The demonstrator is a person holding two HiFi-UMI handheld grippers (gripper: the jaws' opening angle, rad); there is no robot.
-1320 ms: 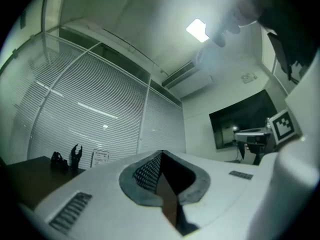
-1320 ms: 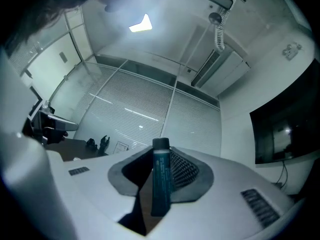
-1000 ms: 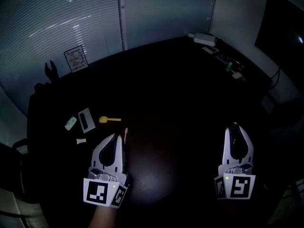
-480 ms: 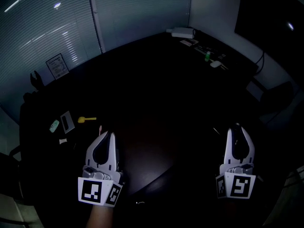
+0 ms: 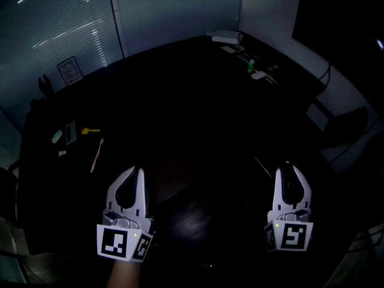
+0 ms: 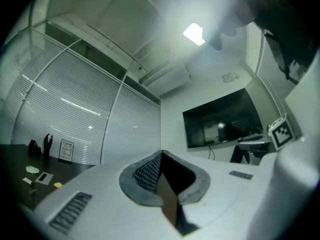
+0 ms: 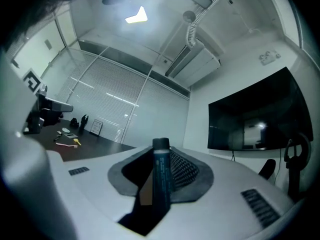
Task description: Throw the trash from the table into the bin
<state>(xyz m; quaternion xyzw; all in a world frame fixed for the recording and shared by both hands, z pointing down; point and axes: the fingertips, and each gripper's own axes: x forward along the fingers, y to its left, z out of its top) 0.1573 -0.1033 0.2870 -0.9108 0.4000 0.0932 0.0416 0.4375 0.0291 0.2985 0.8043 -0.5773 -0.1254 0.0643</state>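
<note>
Along the left edge of the dark table [image 5: 180, 101] lies a loose cluster of small litter: a pale greenish packet [image 5: 57, 137], a dark flat packet [image 5: 71, 132] just beside it, a small yellow spoon [image 5: 90, 129], a white scrap [image 5: 62, 153] and, nearer the person, a thin pink stick [image 5: 96, 155]. None of these pieces touches a gripper. Behind them, by the window blinds [image 5: 66, 29], stand a framed sign [image 5: 67, 71] and a small black figure [image 5: 43, 84].

The left gripper [image 5: 135, 171] hangs over the near part of the table, well apart from the litter. Its own view shows its jaws closed tip to tip, with nothing seen between them.

The right gripper [image 5: 287, 165] is held level with it on the other side. Its jaws are clamped on a dark capped tube [image 7: 161, 169], which stands upright between the pads with its cap above the jaw tips.

At the far right corner of the table sit a white box [image 5: 227, 36], a small green bottle [image 5: 252, 65], whose contents cannot be made out, and a white mouse [image 5: 258, 75]. A dark screen [image 7: 255, 119] hangs on the wall.
</note>
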